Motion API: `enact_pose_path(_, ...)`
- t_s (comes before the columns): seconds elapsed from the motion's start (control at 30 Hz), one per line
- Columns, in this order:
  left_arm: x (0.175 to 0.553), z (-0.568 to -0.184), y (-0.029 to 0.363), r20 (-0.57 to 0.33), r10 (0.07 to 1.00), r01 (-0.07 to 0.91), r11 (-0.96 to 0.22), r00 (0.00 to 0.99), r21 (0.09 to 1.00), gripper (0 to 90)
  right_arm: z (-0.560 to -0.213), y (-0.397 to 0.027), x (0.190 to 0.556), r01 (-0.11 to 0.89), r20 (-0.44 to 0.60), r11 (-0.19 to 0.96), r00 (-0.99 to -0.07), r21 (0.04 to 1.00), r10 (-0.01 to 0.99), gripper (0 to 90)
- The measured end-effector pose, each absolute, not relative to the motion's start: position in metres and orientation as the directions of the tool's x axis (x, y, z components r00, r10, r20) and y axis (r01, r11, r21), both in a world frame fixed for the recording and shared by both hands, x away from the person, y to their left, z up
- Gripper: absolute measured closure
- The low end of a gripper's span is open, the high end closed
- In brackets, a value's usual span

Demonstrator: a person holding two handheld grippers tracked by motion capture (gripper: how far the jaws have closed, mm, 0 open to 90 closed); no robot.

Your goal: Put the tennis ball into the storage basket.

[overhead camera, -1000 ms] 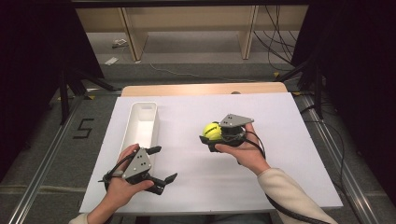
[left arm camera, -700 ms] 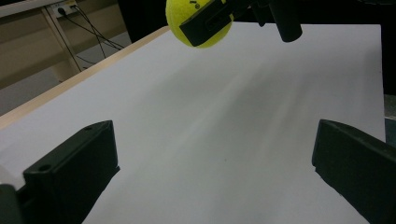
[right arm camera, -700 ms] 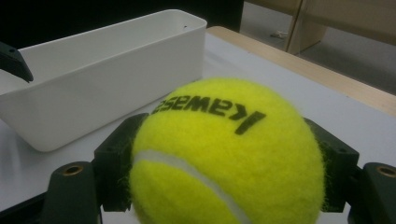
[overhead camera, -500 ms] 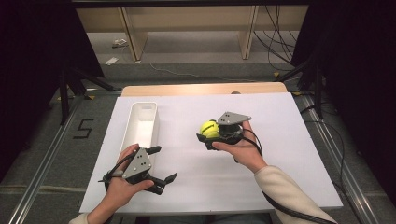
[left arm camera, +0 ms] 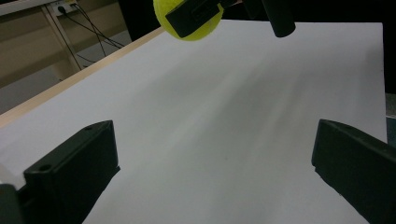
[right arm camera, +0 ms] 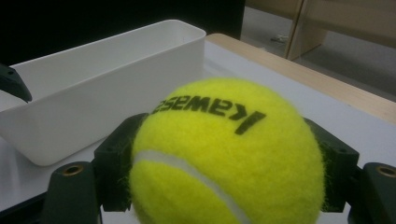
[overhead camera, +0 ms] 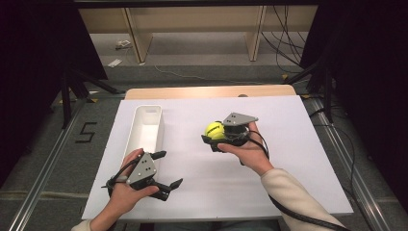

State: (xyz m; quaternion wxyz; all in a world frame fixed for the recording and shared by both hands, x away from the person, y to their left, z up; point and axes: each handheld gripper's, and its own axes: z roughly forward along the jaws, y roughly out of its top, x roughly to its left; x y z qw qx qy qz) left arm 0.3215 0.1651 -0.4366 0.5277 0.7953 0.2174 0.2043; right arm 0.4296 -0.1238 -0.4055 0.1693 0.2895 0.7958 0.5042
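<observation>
A yellow tennis ball (overhead camera: 214, 130) is held a little above the white board, with my right gripper (overhead camera: 215, 138) shut on it. In the right gripper view the ball (right arm camera: 224, 154) sits between the two black pads (right arm camera: 116, 158), with black lettering on top. A long white bin (overhead camera: 146, 126) lies to the left of the ball; in the right gripper view this bin (right arm camera: 112, 79) stands just beyond it. My left gripper (overhead camera: 168, 169) rests near the front left, open with nothing in it, pointing right. In the left gripper view my left gripper (left arm camera: 213, 126) faces the ball (left arm camera: 205, 29).
A white board (overhead camera: 288, 144) covers the table, with a wooden strip (overhead camera: 202, 91) along its far edge. Dark stands and cables lie on the floor to both sides. A wooden frame (overhead camera: 192, 29) stands beyond the table.
My right gripper has drifted slightly left, toward the bin, with the ball still in it. The left gripper has stayed where it was.
</observation>
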Motion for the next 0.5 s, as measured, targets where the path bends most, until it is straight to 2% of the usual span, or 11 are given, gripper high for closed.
enact_pose_path(0.5,0.3217,-0.4365,0.1654,0.098,0.563,0.130,-0.350,0.820,0.928,0.0,-0.4005,-0.1176,0.4332,0.282,0.018,0.317,-0.773,0.906,0.635,26.3)
